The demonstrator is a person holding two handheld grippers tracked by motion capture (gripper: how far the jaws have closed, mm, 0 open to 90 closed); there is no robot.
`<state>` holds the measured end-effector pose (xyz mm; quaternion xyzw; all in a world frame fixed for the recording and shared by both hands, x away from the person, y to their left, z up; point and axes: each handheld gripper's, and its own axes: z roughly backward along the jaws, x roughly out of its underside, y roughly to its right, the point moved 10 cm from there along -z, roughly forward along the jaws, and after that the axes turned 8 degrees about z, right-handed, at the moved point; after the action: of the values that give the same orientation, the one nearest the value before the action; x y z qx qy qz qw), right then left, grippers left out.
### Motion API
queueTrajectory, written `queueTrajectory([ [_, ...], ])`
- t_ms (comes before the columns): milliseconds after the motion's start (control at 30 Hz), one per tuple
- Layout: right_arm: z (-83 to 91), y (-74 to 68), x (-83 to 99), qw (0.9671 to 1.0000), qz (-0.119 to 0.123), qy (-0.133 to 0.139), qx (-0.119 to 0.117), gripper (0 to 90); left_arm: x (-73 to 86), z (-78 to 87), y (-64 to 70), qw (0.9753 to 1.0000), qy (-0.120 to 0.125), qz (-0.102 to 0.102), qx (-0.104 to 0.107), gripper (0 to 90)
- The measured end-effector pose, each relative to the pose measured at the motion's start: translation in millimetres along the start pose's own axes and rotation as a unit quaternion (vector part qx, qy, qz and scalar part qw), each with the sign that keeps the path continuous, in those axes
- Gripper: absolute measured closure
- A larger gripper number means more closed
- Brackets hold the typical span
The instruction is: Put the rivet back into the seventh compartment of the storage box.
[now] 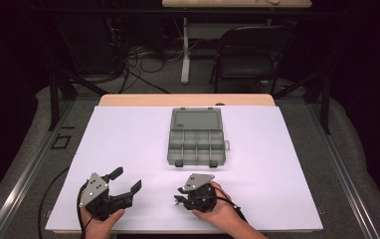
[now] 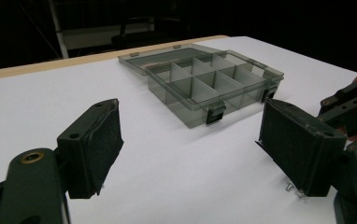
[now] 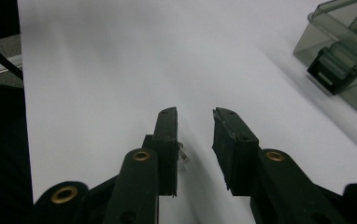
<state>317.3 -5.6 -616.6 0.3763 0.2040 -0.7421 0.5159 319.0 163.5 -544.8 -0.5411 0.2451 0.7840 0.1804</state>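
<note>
The left hand-held black two-jaw gripper (image 1: pixel 127 180) rests at the near edge of the white sheet-covered table (image 1: pixel 128 134) with its jaws spread wide and nothing between them. The right hand-held black gripper (image 1: pixel 179 195), just beside it, has its jaws narrowly parted and empty. The smoky-grey transparent plastic compartment box (image 1: pixel 196 143) lies open, beyond both grippers, mid-table.

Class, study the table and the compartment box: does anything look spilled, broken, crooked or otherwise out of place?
Nothing stands out. The grey translucent plastic compartment box lies square on the white table sheet, lid open flat behind it, compartments apparently empty. The left tool and right tool rest near the front edge.
</note>
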Motion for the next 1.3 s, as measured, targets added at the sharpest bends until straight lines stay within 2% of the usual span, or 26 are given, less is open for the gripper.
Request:
queueTrajectory([
  [167, -2.4, 0.1, 2.6, 1.0, -0.001, -0.008, -0.003, 73.2, -0.1, 0.3, -0.3, 1.0, 0.001, 0.002, -0.001, 20.8],
  [200, -3.9, -0.1, 1.8, 1.0, -0.003, -0.002, -0.006, 74.1, -0.1, 0.2, -0.3, 1.0, 0.001, 0.002, -0.001, 20.8],
  [400, -6.4, -2.6, 5.7, 0.9997, -0.011, -0.014, -0.017, 77.5, 0.0, 0.3, -0.6, 1.0, 0.0, 0.002, -0.001, 20.8],
  [567, -8.5, -4.7, 5.9, 0.9996, -0.01, -0.01, -0.023, 79.5, 0.0, 0.7, -1.0, 1.0, -0.001, 0.001, -0.002, 20.8],
  [967, -9.2, -7.2, 10.2, 0.999, -0.012, -0.025, -0.035, 85.4, 0.1, 0.8, -1.2, 1.0, -0.002, 0.001, -0.002, 20.8],
  [1300, -9.7, -5.5, 9.7, 0.9992, -0.01, -0.022, -0.031, 86.3, 0.1, 1.0, -1.3, 1.0, -0.002, 0.0, -0.002, 20.8],
])
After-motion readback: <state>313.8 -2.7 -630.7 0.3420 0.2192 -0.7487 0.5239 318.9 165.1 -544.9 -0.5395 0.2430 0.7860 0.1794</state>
